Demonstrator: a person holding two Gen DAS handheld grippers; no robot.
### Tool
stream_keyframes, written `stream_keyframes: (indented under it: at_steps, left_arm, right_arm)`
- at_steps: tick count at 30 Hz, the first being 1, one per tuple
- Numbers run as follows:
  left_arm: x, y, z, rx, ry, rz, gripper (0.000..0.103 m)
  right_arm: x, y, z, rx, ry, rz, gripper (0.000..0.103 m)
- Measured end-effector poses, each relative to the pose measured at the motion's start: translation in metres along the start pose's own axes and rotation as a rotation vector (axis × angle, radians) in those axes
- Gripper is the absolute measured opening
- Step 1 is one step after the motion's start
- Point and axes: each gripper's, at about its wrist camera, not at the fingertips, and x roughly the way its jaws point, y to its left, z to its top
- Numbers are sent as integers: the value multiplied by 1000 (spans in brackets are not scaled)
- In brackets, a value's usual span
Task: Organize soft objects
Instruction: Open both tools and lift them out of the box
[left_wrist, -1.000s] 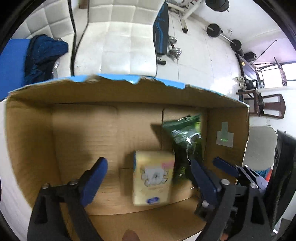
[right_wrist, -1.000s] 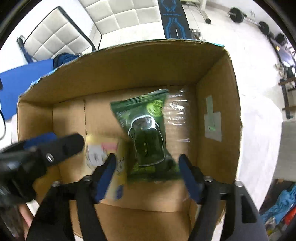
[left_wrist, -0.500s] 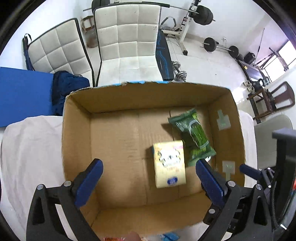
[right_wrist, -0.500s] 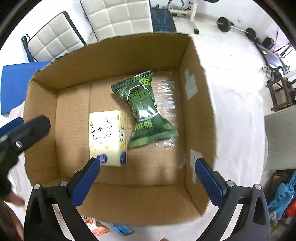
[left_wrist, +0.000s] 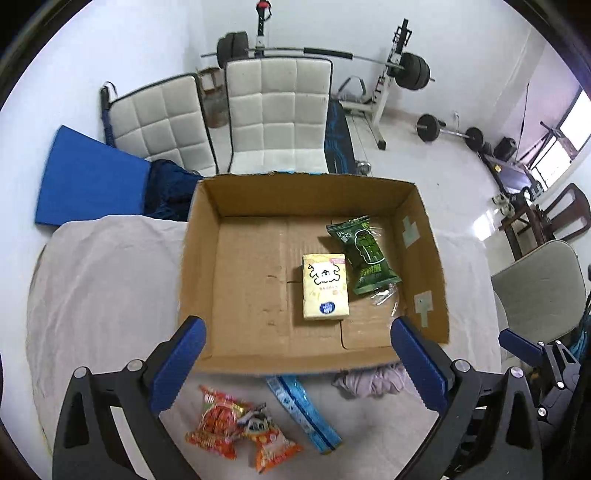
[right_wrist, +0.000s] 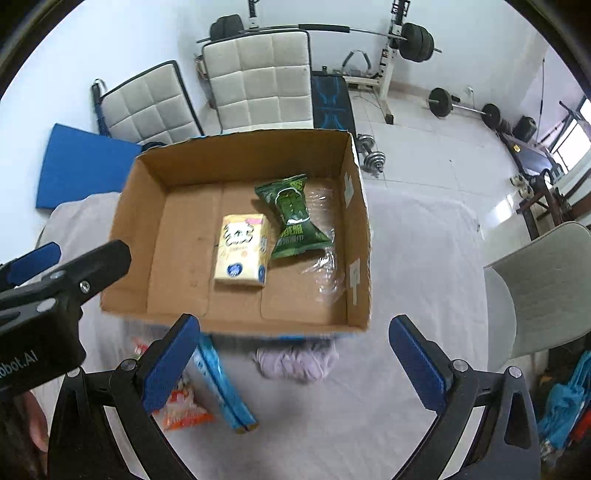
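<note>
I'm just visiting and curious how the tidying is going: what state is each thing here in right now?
Cardboard box: open on top, standing on the cloth.
Yellow tissue pack: lying flat inside the box.
Green packet: lying in the box, beside the tissue pack.
Red snack packets: outside the box, on the cloth.
Blue strip packet: outside, on the cloth.
Lilac cloth: crumpled, outside.
Left gripper: open, empty.
Right gripper: open, empty.
</note>
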Motion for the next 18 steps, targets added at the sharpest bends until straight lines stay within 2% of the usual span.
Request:
stream_keyframes:
  at_steps: [6, 10, 13, 18]
  left_arm:
    - [-35, -7, -23, -33, -37, -2, 102]
    - [-51, -2, -30, -69, -33, -41, 102]
    - [-59, 17, -38, -130, -28, -39, 103]
    - [-48, 64, -75, -246, 29, 23, 103]
  right_arm:
    - [-36, -9, -20, -4, -16, 47, 103]
    - [-50, -15, -30, -2, -7, 97, 103]
    - [-42, -17, -39, -3, 41, 135, 103]
    - [-3, -5, -62, -37, 127, 132, 103]
